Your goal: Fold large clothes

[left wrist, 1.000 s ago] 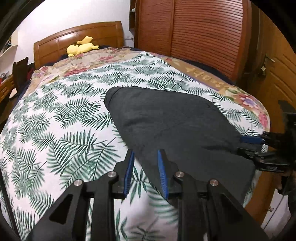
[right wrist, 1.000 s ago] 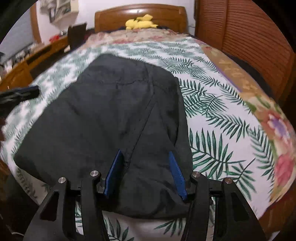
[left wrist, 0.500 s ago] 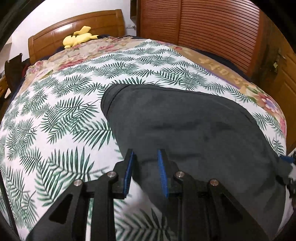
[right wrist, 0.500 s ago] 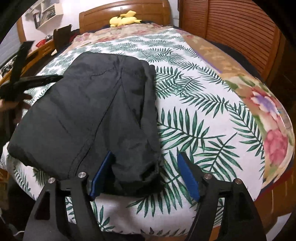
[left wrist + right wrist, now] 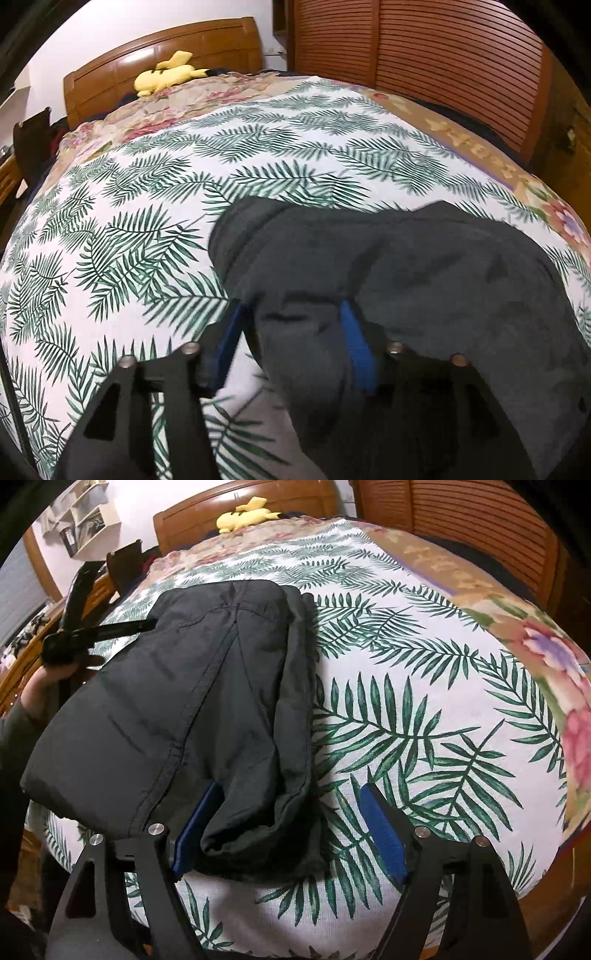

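Both grippers' fingers have just been opening, parted around the dark garment [image 5: 177, 701] on the bedspread [image 5: 424, 716].

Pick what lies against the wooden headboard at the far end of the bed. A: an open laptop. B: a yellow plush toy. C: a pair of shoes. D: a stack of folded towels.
B: the yellow plush toy lies on the floral bedding in front of the headboard, far beyond the dark garment.

Looking steeply down from close above the folded dark grey garment [image 5: 424, 288], at opposite ends; sharing the palm-leaf printed bedspread [image 5: 424, 716] and wooden headboard [image 5: 166, 48].
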Motion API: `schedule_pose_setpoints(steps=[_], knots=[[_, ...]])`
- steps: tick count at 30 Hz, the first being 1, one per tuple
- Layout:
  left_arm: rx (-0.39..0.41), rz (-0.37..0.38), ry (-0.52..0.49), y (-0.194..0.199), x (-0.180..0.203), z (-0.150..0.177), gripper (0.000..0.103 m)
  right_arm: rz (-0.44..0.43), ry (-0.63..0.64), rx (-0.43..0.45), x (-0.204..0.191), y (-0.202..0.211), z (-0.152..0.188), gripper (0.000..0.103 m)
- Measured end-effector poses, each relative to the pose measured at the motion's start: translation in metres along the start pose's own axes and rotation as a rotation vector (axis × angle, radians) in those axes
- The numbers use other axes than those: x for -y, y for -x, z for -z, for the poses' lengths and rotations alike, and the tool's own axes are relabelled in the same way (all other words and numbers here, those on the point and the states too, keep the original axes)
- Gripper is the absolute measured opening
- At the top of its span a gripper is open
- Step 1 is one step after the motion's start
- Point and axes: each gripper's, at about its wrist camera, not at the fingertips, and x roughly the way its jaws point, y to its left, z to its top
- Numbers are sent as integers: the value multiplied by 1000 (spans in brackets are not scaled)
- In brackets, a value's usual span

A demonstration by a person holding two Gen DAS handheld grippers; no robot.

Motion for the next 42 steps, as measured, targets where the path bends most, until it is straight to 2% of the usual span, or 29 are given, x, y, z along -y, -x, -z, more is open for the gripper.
schedule_pose_setpoints(steps=[2, 15, 17, 21, 24, 27, 31, 34, 36, 38, 40, 42], knots=[[-11, 19, 18, -7, -4, -4, 57, 2, 3, -2, -3, -1, 0, 80], [-46, 21, 28, -29, -23, -26, 58, -49, -25, -7, 0, -7, 2, 79], [-48, 29, 39, -31, -24, -26, 58, -74, -25, -10, -1, -7, 2, 70], [-55, 36, 56, -33, -26, -25, 57, -157, -19, 2, -5, -7, 3, 43], [-61, 59, 57, -35, -25, -24, 47, -181, -30, 10, -5, -7, 5, 32], [-63, 57, 31, -32, -20, -25, 33, -188, -25, 67, -7, 1, 8, 23], [-44, 5, -4, -20, -12, -28, 15, -187, -31, 133, -4, 15, 4, 17], [-10, -31, -24, -6, -6, -35, 11, -186, -22, 165, -4, 22, -1, 15], [21, -20, -4, 10, -5, -43, 10, -175, -4, 219, -1, 34, -11, 13], [50, -11, 2, 26, 0, -51, 10, -177, -3, 236, 3, 39, -17, 12], [73, -18, -17, 38, 12, -58, 10, -173, 5, 288, 14, 52, -28, 11], [100, -14, -38, 50, 30, -66, 10, -166, 8, 302, 18, 56, -31, 11]])
